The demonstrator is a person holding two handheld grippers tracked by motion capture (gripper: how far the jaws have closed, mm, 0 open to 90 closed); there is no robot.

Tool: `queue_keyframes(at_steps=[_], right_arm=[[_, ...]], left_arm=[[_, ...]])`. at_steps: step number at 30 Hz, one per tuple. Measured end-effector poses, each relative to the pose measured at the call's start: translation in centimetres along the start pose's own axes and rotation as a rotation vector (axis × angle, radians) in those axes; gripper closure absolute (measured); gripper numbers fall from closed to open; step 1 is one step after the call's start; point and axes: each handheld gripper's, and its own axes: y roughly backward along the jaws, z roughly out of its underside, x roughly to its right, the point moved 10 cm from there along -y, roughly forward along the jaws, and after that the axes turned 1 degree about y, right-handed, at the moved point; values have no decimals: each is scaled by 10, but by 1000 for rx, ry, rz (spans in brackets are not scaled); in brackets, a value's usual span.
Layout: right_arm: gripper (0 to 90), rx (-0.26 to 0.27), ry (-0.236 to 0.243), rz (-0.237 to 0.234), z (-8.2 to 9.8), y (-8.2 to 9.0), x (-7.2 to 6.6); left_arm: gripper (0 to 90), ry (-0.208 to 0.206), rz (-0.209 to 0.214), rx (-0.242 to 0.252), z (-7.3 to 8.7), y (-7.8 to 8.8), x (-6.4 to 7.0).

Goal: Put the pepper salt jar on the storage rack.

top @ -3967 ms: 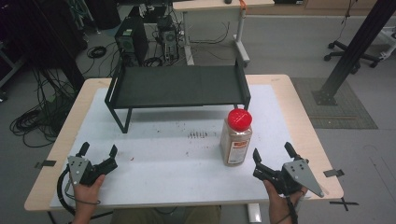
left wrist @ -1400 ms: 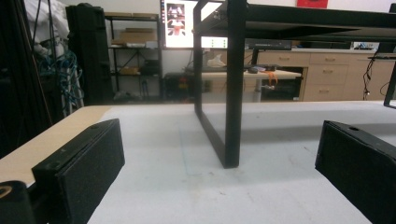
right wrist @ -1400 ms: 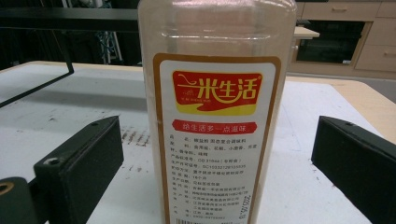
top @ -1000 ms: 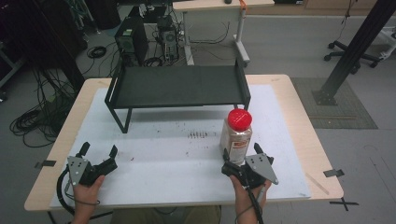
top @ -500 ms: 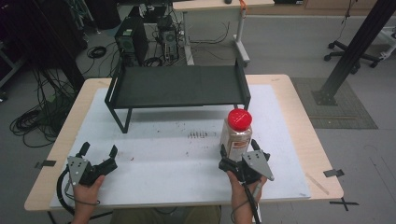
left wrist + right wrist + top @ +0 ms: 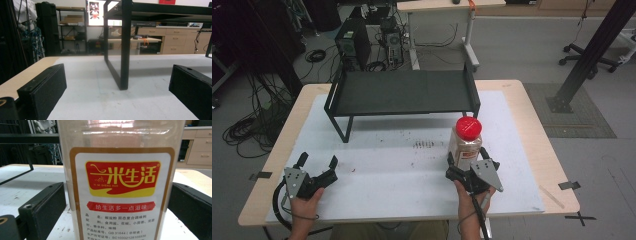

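A clear plastic seasoning jar with a red lid (image 6: 467, 140) stands upright on the white-topped bench (image 6: 387, 175), between the spread right tongs (image 6: 467, 159) (no contact visible). Left tongs (image 6: 317, 161) rest apart, near-left.

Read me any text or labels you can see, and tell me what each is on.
"米生活" on the jar's label, red panel.
"YI MI SHENG HUO" beneath it, small.
"给生活多一点滋味" on the red band below.
"GB 31644" and "SC10332128105536" in the fine print; other lines too small to read reliably.
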Motion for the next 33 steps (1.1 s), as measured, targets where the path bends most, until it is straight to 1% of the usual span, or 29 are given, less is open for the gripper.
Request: queue_keyframes(at_steps=[9, 13, 20, 33], right_arm=[[22, 8, -4, 1, 0, -6, 0], [26, 22, 1, 4, 0, -8, 0], [28, 35, -5, 3, 1, -11, -1], [42, 44, -9, 5, 2, -18, 0]], left_arm=[[16, -1, 0, 0, 0, 0, 0], [16, -1, 0, -1, 0, 0, 0], [16, -1, 0, -1, 0, 0, 0], [16, 0, 1, 1, 0, 0, 0]])
